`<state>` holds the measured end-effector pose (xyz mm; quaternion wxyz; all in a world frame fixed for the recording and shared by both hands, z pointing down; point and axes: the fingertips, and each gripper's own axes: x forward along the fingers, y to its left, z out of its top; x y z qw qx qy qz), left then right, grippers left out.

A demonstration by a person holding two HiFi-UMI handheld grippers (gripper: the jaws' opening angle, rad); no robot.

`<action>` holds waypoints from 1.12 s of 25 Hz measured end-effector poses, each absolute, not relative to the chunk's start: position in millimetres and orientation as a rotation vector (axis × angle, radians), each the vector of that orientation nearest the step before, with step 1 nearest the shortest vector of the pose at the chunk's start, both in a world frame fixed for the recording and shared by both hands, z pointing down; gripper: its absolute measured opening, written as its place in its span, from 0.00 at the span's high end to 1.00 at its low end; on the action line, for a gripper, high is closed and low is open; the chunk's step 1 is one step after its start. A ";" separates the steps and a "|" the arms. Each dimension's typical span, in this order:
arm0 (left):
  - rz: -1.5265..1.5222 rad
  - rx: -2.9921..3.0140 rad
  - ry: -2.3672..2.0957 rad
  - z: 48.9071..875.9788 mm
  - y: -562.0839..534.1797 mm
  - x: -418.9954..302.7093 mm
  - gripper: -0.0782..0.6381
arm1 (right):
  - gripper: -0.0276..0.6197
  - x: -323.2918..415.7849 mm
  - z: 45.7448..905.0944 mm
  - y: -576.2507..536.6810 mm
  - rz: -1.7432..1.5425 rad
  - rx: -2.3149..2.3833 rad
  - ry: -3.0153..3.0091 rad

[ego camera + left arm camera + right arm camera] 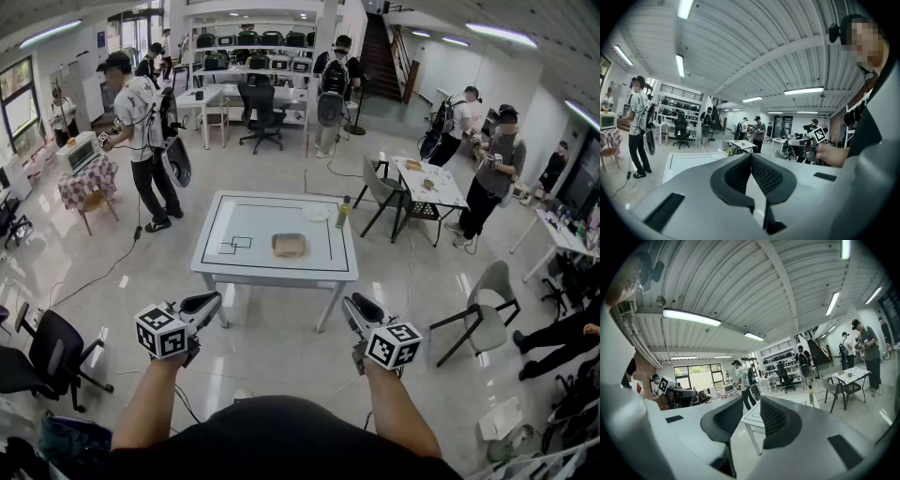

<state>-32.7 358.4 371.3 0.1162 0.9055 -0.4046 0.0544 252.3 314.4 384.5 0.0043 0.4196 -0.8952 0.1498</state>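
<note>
On the white table (272, 211) a brown block (289, 245) is lying well beyond the left gripper (214, 298), jaws together, and the right gripper (352, 302), jaws narrowly apart.

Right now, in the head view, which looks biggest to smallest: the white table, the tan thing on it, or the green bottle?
1. white table
2. tan slab
3. green bottle
All three are about equally far from the camera, so the order is safe.

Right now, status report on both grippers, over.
Left gripper shut, empty. Right gripper open, empty. Both short of white table. Brown item at its middle; bottle and plate at far right corner.
</note>
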 end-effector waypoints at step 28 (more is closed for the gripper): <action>0.170 2.640 -1.038 403.8 315.3 -9.1 0.86 | 0.79 252.4 408.7 298.0 0.608 1.380 -2.755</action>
